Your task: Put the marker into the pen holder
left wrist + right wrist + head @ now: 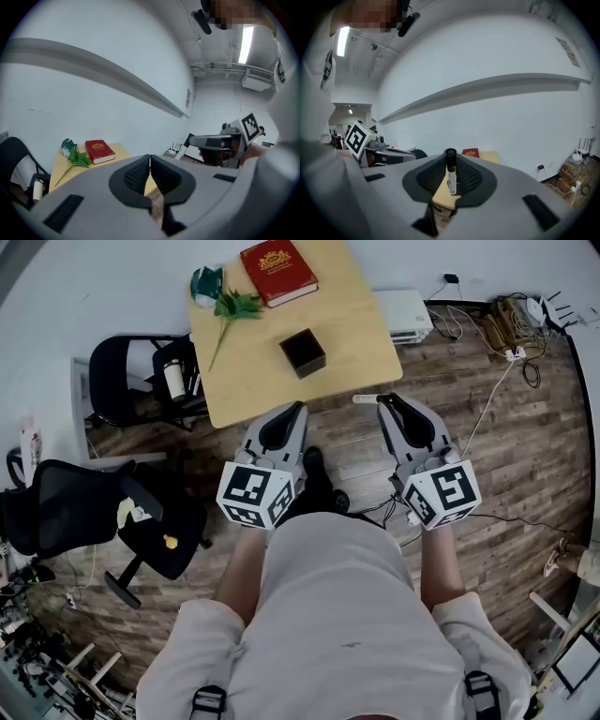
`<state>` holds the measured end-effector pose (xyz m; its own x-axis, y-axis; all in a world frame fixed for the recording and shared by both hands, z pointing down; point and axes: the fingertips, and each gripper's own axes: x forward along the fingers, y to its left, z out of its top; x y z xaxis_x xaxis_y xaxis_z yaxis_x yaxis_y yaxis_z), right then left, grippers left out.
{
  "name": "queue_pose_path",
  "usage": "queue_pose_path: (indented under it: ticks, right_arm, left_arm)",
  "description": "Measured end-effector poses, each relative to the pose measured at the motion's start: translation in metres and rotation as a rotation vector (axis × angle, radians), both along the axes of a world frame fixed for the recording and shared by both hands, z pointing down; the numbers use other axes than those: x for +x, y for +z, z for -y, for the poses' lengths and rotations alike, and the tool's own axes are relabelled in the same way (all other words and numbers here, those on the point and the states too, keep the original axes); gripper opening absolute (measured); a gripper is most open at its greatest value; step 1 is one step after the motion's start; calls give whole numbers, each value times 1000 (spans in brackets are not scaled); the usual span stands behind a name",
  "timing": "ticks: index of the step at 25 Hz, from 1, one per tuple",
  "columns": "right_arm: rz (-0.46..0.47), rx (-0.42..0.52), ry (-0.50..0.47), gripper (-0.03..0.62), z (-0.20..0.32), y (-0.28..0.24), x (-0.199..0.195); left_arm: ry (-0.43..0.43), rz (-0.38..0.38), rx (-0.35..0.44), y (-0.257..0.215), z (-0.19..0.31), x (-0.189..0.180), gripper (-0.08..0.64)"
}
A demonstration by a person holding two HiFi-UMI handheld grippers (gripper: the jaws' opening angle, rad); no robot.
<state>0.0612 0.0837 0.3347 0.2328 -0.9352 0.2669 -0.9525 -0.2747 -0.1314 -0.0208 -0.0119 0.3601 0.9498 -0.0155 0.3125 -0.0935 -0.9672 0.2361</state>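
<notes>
Only illegible print — marker [451,172], red book [278,270].

An office-like workroom — black swivel chairs [70,507] stand on a wood-plank floor [525,456] beside a small wooden tabletop [356,343] bearing a red book [277,271]. Tangled cables [511,329] lie along the plain white wall [112,277] — a strip light [244,44] glows overhead.

I'm seeing a white marker [450,172] with a black cap, and a black pen holder [303,352] at 12 o'clock on the pale tan table [361,329]. The book [278,271] is red with a gold crest, and the sprig [232,307] at 11 is green. The left gripper [298,409] and right gripper [384,401] are grey, with black-and-white checker-ish cubes, over a brown plank floor [525,456].
</notes>
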Motion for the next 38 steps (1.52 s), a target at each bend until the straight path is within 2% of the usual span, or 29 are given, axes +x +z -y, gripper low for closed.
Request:
queue_pose_path:
  ticks: [17,28,38]
  right_arm:
    - [-17,-20,-3,63,75,3,26]
    - [-31,-13,-13,63,98,-4,26]
    - [-41,0,-67,63,119,-6,24]
  left_arm:
    - [2,-18,-7,7,75,29,11]
    - [7,-27,-1,2,92,29,11]
    - [-32,-31,4,-1,105,24,11]
